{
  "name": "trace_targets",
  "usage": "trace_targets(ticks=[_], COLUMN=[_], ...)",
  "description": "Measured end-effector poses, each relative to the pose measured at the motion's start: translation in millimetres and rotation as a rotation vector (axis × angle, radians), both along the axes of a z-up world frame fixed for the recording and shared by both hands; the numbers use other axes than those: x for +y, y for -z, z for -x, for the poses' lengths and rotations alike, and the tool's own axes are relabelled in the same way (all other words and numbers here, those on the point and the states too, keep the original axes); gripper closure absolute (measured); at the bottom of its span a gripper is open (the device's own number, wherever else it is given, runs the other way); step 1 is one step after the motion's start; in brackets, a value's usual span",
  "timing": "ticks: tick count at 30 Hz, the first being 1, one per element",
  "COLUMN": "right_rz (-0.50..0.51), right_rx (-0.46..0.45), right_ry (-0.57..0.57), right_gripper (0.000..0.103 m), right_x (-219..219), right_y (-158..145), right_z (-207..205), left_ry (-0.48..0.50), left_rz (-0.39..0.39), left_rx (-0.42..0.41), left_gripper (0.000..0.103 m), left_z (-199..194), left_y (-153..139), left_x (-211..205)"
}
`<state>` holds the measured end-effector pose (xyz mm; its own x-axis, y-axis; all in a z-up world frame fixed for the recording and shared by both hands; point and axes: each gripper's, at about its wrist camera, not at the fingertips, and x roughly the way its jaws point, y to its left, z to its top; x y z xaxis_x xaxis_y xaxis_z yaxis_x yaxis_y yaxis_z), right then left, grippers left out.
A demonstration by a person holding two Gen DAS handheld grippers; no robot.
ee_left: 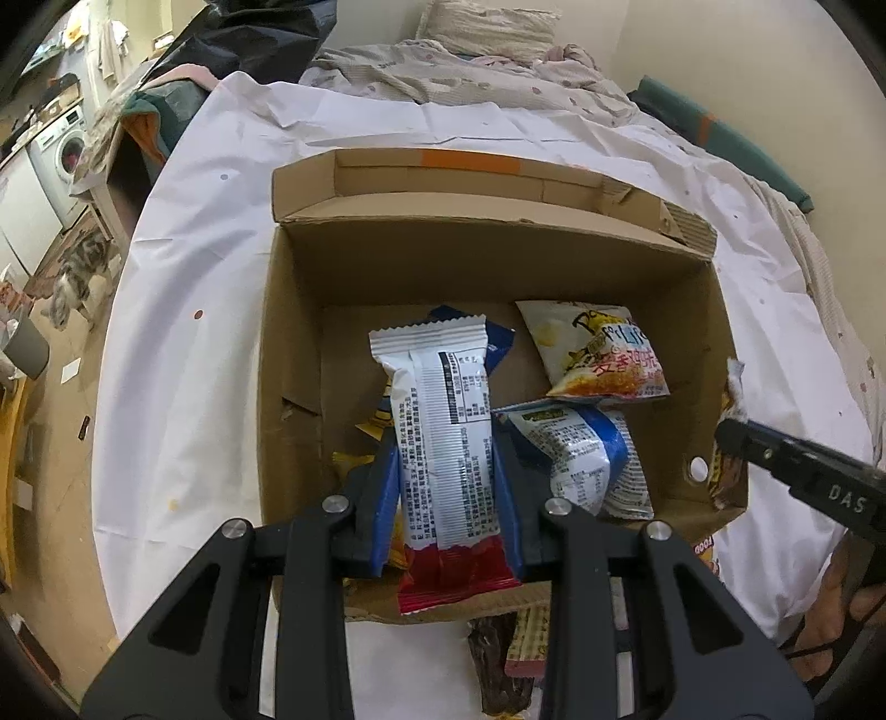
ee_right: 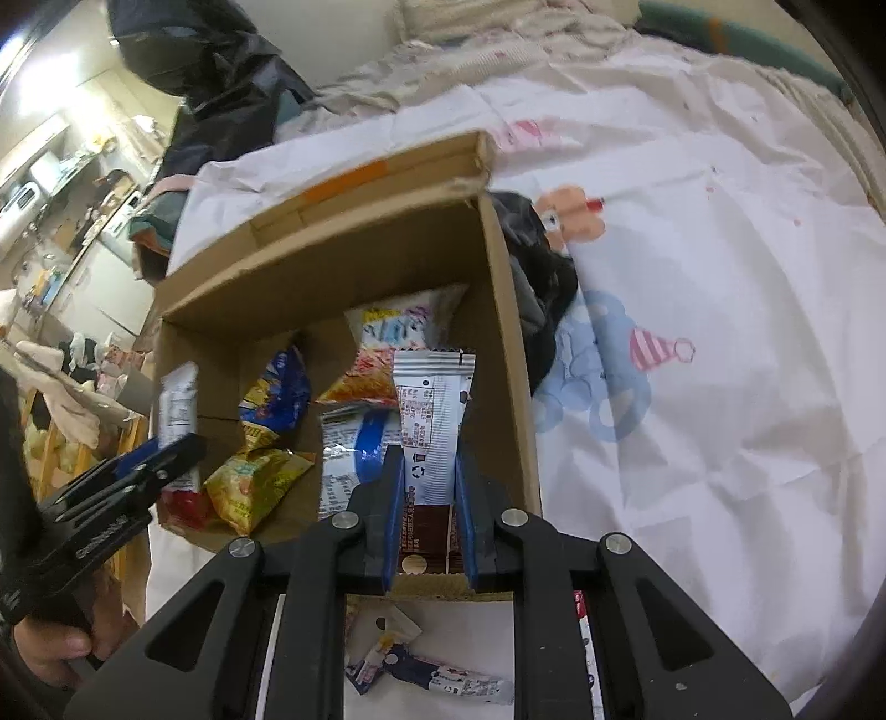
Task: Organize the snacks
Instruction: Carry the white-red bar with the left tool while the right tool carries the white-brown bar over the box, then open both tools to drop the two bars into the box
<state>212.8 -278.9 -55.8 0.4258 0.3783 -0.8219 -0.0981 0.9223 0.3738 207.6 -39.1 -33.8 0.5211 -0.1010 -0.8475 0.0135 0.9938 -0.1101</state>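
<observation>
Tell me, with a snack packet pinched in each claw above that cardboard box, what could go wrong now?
The left gripper holds its red-ended packet upright over the box; dropped like that, it may land standing against other bags rather than flat. The right gripper carries its brown-ended packet close to the box's right wall, so it could catch the edge or fall outside. Both grippers share one small opening and might bump.

White sheet over bed, pillow, washing machine, possibly kitchen behind.

Red-ended white snack bar in left gripper above cardboard box
</observation>
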Motion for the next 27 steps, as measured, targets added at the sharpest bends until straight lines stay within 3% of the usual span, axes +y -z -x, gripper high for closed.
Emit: trace_targets(ticks=[19,25,27], right_rz=[-0.057,-0.076,-0.080], right_rx=[0.030,0.028,0.028], right_ry=[-0.027,-0.013,-0.007], right_gripper=[0.081,0.081,0.078], right_x=[6.5,3.9,3.2], right_y=[2.7,1.2,1.0], right_z=[-0.6,-1.9,-2.4], left_ry=[0.024,0.037,0.044], left_rz=[0.004,-0.004,-0.001], left_rx=[-0.027,-0.047,-0.054], left_gripper=[0.074,0.048,0.031], left_z=[2.9,5.4,6.1], left_y=[-3.0,-5.7,-8.3], left_x=[-5.0,-7.8,-9.1])
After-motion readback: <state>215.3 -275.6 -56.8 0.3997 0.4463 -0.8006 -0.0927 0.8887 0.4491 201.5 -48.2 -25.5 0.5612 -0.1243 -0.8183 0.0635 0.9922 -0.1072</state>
